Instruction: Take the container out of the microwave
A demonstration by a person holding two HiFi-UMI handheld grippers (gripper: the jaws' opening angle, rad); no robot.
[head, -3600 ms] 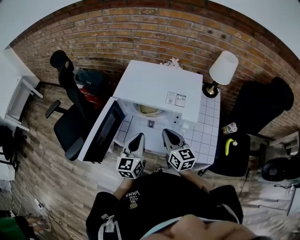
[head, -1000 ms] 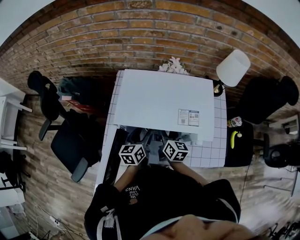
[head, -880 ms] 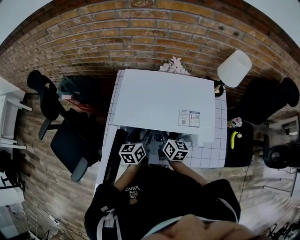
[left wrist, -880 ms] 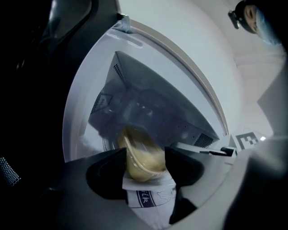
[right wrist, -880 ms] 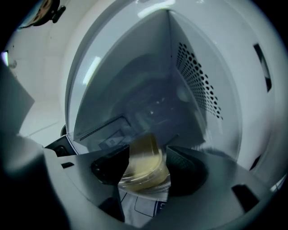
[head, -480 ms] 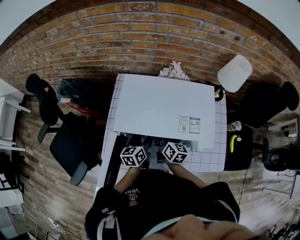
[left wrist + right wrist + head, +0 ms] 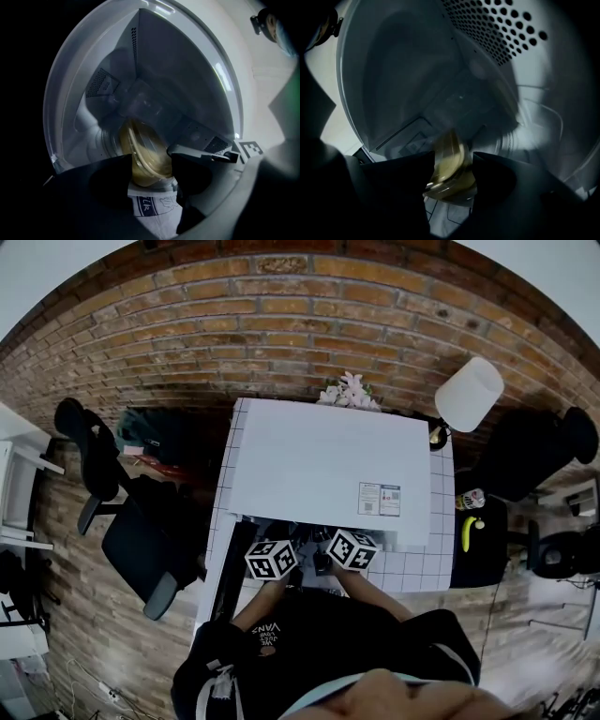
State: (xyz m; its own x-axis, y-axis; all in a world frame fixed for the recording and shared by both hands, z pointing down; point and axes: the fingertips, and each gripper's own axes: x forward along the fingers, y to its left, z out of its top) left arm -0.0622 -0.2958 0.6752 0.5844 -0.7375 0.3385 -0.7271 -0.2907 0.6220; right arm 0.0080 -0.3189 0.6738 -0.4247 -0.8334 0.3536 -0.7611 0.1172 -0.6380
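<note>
The white microwave (image 7: 328, 460) stands on a tiled table with its door (image 7: 228, 582) swung open to the left. Both grippers reach into its mouth, and only their marker cubes, left (image 7: 272, 561) and right (image 7: 352, 549), show in the head view. In the left gripper view, the clear container (image 7: 143, 150) with yellowish contents sits between the jaws of my left gripper (image 7: 150, 157), which is shut on its rim. From the other side my right gripper (image 7: 453, 159) is shut on the same container (image 7: 447, 176), which looks tilted and blurred there.
A white printed cloth (image 7: 152, 208) lies below the container. On the tiled table (image 7: 417, 568) are a lamp (image 7: 469, 395) and flowers (image 7: 349, 390) behind the microwave. A banana (image 7: 467, 532) lies on a dark stool to the right. An office chair (image 7: 131, 540) stands to the left.
3.6 s ago both grippers hung outside the open microwave with the container on the turntable. They have since reached inside, and in the last second the cubes drew back slightly towards the person.
</note>
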